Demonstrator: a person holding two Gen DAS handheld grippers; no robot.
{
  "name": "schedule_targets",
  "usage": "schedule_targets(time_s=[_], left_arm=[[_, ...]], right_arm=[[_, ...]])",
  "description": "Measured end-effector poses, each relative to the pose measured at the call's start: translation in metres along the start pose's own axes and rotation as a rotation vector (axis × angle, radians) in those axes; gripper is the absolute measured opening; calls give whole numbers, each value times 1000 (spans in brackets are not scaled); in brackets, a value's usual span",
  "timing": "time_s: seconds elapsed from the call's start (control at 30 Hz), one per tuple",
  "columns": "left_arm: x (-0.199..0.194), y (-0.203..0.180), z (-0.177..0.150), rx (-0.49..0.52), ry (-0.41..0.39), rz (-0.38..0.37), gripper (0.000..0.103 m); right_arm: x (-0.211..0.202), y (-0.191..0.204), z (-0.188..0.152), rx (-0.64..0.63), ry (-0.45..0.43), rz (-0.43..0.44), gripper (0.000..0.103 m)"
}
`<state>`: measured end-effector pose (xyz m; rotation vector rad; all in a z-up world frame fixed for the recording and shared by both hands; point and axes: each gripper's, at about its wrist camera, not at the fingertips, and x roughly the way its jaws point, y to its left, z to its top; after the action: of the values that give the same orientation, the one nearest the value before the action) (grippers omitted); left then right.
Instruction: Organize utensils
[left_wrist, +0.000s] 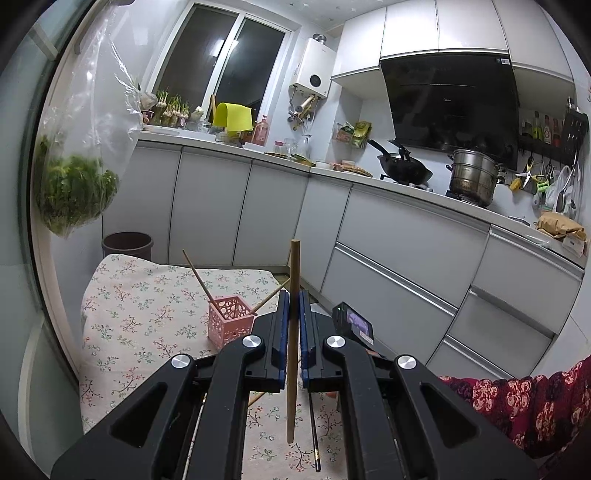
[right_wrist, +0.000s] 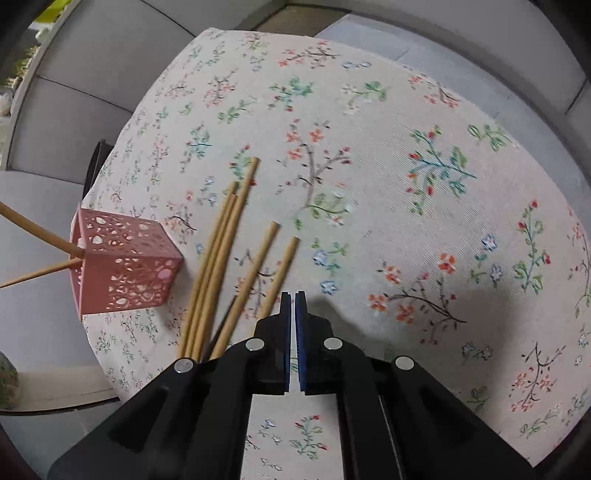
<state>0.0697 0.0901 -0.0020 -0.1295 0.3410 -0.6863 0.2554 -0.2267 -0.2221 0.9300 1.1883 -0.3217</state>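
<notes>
My left gripper (left_wrist: 293, 295) is shut on a wooden chopstick (left_wrist: 294, 266) that stands nearly upright between its blue pads, above the floral tablecloth (left_wrist: 140, 295). Just ahead and to the left stands a pink lattice basket (left_wrist: 231, 321) with two chopsticks leaning in it. A dark chopstick (left_wrist: 314, 435) lies on the cloth below the gripper. In the right wrist view my right gripper (right_wrist: 293, 295) points down at the table, jaws shut, with nothing seen between them. Several wooden chopsticks (right_wrist: 221, 258) lie loose just left of it, beside the pink basket (right_wrist: 125, 273).
A brown bin (left_wrist: 127, 243) stands past the table's far edge. A plastic bag of greens (left_wrist: 74, 192) hangs at the left. White kitchen cabinets (left_wrist: 406, 240) with a wok and a steel pot run along the right. A person's floral sleeve (left_wrist: 517, 398) is at the lower right.
</notes>
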Motion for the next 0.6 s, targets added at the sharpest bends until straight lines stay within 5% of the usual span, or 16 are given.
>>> schedule_targets(time_s=[0.6], left_arm=[[-3,6,-2,-12,0,-3,5]], right_arm=[[23,19,12,25,9,-53,11]])
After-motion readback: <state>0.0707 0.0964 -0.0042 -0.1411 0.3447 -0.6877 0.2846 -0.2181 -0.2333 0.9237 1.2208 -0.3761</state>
